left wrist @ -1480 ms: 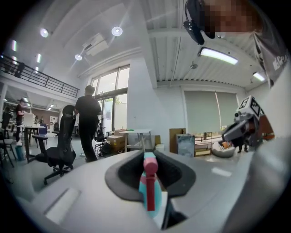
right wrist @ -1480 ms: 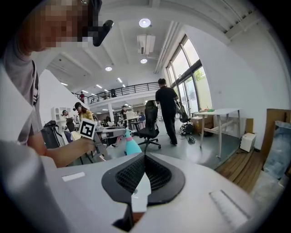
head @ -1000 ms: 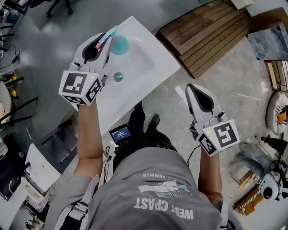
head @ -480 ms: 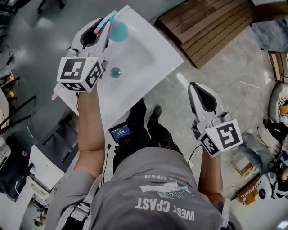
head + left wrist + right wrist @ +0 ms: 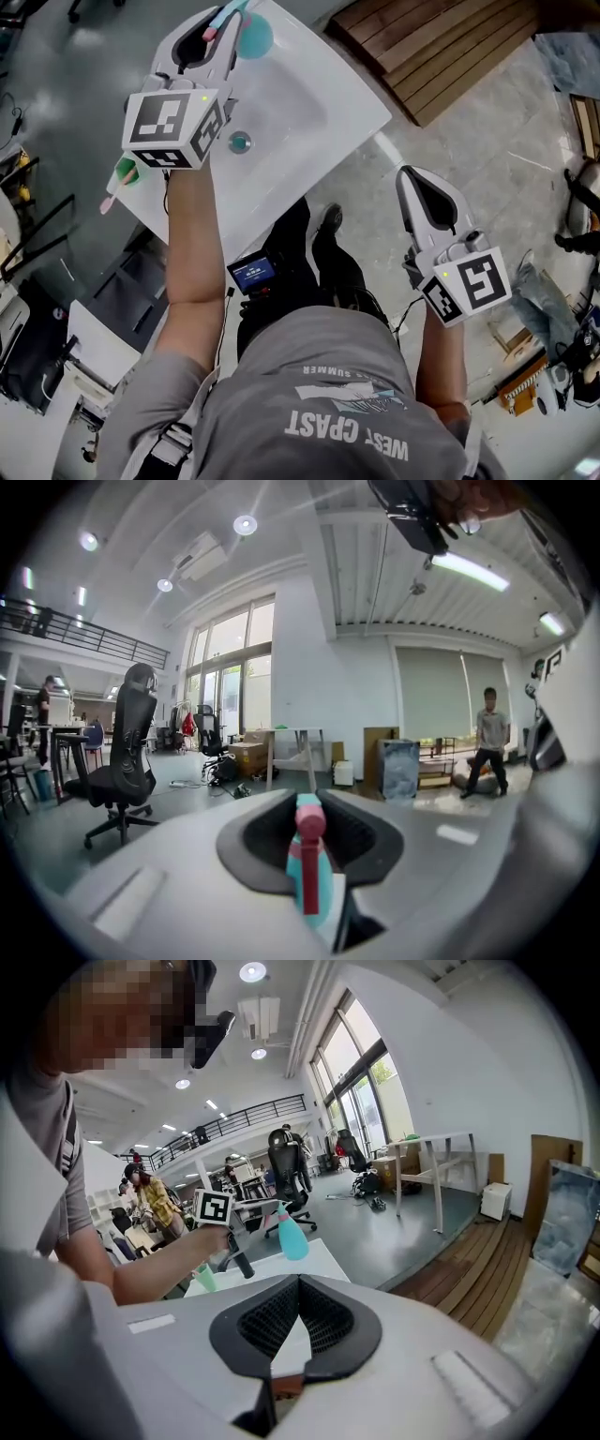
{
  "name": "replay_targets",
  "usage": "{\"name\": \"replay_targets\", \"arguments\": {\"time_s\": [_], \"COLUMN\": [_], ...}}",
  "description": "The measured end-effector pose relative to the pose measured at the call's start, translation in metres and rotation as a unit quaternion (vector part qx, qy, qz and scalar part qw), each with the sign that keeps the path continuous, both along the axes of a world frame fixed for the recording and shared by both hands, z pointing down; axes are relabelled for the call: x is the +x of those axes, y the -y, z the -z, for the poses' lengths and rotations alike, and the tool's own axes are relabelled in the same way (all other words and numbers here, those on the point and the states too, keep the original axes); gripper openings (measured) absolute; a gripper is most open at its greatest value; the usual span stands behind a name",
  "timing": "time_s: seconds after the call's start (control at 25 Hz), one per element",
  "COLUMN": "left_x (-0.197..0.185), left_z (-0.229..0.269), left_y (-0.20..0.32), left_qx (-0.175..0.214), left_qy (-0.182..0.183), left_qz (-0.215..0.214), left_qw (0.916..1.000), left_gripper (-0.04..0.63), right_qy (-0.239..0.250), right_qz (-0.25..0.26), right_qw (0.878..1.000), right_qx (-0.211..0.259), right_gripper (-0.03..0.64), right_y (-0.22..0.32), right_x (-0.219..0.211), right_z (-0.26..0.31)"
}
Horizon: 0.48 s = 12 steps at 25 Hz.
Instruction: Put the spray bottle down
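Left jaws tight around spray bottle [image 5: 310, 860]

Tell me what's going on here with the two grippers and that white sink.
A person is working with a gripper in each hand. The left gripper has its jaws shut on the pink top of a teal spray bottle and holds it in the air over the far end of the white sink. The bottle is not yet set down. The right gripper is empty, jaws together, off to the side over the floor.
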<state>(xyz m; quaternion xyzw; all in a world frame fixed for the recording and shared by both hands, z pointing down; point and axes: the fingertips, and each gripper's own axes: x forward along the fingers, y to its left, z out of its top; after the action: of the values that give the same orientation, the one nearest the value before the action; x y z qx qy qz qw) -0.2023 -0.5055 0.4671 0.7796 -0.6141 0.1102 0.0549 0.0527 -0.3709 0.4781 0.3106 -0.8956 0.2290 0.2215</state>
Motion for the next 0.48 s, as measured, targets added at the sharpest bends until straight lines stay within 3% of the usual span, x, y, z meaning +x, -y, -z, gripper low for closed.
{"name": "replay_targets", "arguments": {"time_s": [0.48], "left_x": [0.001], "left_z": [-0.029], "left_y": [0.03], "left_qx": [-0.008], "left_qy": [-0.005], "left_qz": [0.009], "left_qw": [0.9999], "left_gripper": [0.061], "right_qy": [-0.006], "right_qz": [-0.015], "right_qw": [1.0], "right_qx": [-0.017], "right_gripper": [0.002], "right_y": [-0.002], "right_x": [0.007], "right_z": [-0.022]}}
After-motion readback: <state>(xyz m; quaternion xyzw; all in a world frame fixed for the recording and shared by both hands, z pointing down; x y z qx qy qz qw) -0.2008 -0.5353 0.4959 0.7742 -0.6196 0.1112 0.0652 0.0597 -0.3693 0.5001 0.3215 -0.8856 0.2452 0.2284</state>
